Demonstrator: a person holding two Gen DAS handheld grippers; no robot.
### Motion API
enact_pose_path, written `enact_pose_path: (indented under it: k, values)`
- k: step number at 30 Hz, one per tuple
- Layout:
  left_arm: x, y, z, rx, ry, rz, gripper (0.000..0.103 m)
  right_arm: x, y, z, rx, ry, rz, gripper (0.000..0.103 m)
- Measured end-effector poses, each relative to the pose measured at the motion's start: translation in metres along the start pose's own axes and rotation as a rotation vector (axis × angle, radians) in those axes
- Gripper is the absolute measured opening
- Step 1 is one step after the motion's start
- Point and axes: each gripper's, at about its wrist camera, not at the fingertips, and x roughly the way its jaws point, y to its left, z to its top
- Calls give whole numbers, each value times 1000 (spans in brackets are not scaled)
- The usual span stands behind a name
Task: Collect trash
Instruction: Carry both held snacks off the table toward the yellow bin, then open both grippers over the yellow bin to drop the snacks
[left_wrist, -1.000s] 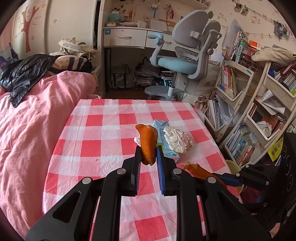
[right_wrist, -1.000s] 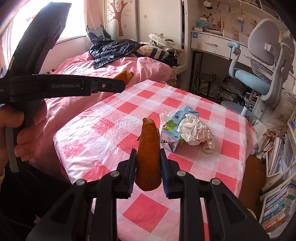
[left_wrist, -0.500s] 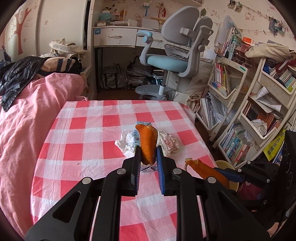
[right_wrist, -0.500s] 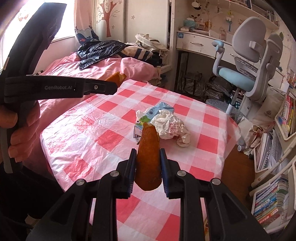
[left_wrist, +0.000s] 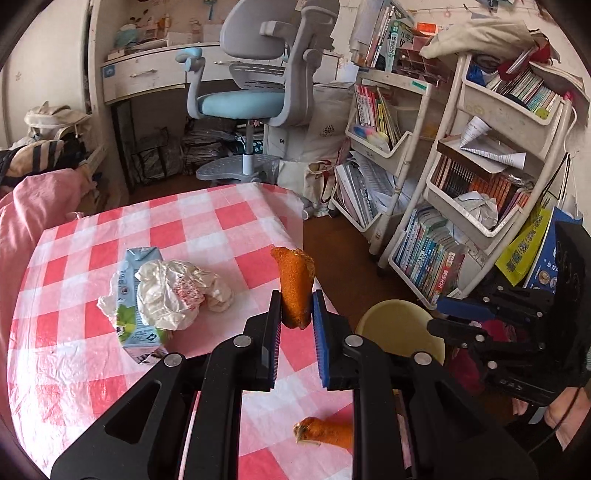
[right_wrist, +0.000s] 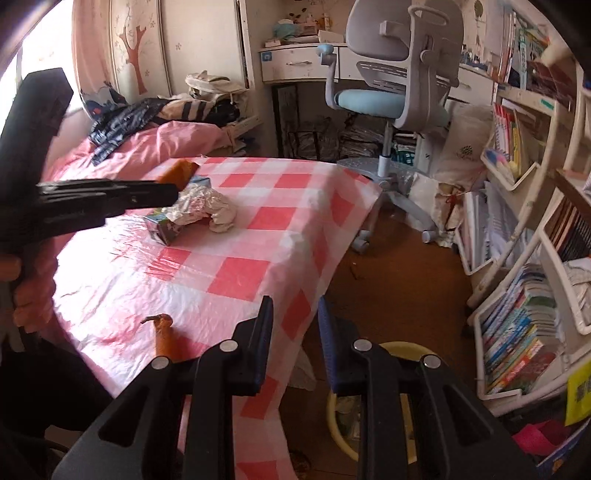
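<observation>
Tablecloth (right_wrist: 236, 273): glossy crinkled plastic. Peel (left_wrist: 295, 284): rough, matt. Carton (left_wrist: 129, 295): smooth paper. Tools: matt black plastic.

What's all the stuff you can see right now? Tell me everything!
held orange peel: one, orange, between the left gripper's pads
loose orange peel: one, orange, table's near edge
milk carton: one, light blue, lying on table
crumpled wrapper: one, white, on the carton
table: one, pink-and-white checked cloth
bin: one, yellow, floor beside table
desk chair: one, grey, blue seat, behind table
book shelves: two, white, right
bed: one, pink, left
left hand-held gripper: black, gripping peel
right hand-held gripper: black, empty, near bin
</observation>
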Motion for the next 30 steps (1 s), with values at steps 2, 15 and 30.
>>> enact_pose_path:
  k: [2, 15, 30]
  values:
    - [10, 2, 1, -16, 20, 19, 16, -2, 7, -3, -24, -5, 108, 30]
    - [14, 23, 9, -81, 0, 17, 16, 64, 94, -19, -310, 284, 223, 37]
    - [67, -57, 9, 1, 98, -137, 16, 40, -46, -41, 26, 290, -136, 28]
